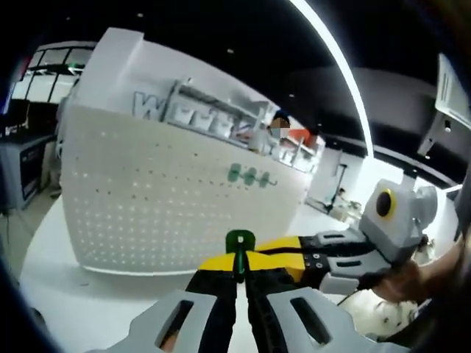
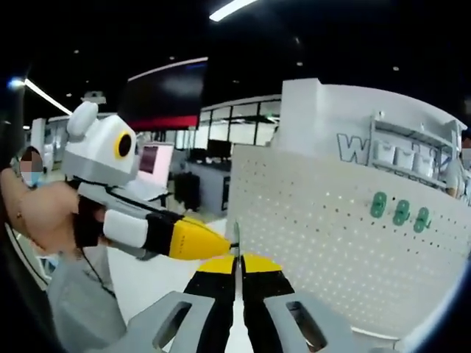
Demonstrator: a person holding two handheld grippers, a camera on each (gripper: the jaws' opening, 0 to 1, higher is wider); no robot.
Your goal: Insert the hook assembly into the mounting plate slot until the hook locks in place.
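A pegboard panel stands upright on a table, beyond both grippers. Three hooks sit in a row on its face, toward the upper right. Nearer, the left gripper holds a hook piece, with the right gripper just right of it, tips touching.
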